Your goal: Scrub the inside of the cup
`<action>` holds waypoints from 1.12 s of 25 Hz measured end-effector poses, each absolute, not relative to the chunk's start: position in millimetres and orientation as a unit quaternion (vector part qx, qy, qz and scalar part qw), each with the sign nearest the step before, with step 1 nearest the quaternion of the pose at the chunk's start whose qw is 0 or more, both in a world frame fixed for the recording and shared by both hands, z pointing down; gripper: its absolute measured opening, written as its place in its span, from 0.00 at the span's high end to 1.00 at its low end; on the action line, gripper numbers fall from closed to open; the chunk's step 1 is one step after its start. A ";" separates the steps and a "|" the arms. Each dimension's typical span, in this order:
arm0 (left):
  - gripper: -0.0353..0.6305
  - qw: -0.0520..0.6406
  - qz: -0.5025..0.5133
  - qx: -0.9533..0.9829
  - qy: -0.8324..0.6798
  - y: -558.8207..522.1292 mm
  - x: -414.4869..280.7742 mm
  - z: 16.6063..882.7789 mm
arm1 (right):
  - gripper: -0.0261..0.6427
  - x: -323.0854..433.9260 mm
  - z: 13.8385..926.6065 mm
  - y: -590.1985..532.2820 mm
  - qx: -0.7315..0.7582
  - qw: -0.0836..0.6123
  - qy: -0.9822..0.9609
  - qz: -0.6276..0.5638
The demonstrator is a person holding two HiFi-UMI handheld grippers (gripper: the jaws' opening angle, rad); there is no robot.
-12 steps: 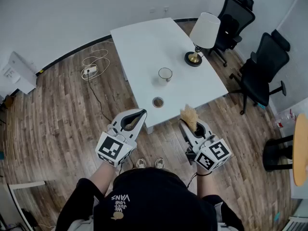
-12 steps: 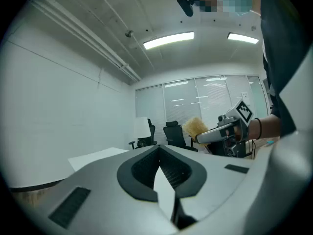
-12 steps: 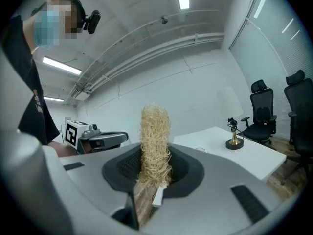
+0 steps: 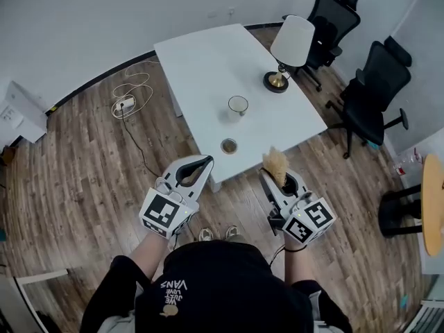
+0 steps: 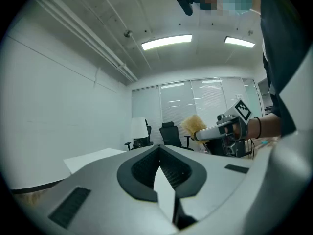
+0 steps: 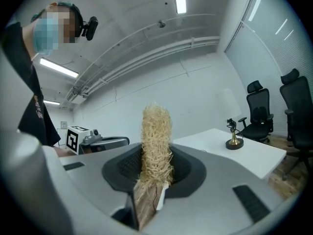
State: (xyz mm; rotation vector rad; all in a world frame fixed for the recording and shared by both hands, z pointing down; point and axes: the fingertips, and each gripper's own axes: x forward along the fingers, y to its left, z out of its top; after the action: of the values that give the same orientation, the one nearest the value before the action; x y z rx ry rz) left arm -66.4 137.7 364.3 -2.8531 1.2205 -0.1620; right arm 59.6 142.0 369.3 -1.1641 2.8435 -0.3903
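Head view: a clear glass cup (image 4: 238,105) stands upright near the middle of a white rectangular table (image 4: 201,61) in the upper centre of the frame. A small round dark disc (image 4: 228,146) lies below it, near the table's lower edge. A lamp with a white shade and brass base (image 4: 291,41) stands at the table's right edge, and black office chairs (image 4: 371,99) sit at the right. Both grippers hang over the wood-plank floor (image 4: 83,158) in the lower half, well apart from the cup.

Left gripper view: the left gripper (image 4: 205,162) has its jaws pressed together with nothing between them.

Right gripper view: the right gripper (image 4: 276,179) pinches the base of a straw-coloured fibre scrubber (image 4: 275,164), whose bristles rise upright at frame centre.
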 end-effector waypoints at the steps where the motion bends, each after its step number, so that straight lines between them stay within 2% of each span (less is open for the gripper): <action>1: 0.93 0.017 -0.052 -0.919 0.390 136.9 -67.4 364.8 | 0.82 58.2 370.2 141.9 -0.378 0.023 0.917 -0.128; 11: 0.93 0.004 -0.040 -0.929 0.368 113.5 -67.5 377.4 | 0.82 53.1 381.3 125.2 -0.391 0.026 0.909 -0.145; 28: 0.93 0.013 -0.067 -0.913 0.402 4.4 -24.9 387.8 | 0.82 90.0 384.7 14.6 -0.340 0.033 0.929 -0.143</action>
State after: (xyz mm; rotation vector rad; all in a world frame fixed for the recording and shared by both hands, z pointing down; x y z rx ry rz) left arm -24.9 4.4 387.8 -2.8461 1.2516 -0.2079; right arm 90.0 14.6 384.7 -1.0467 2.8577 -0.4391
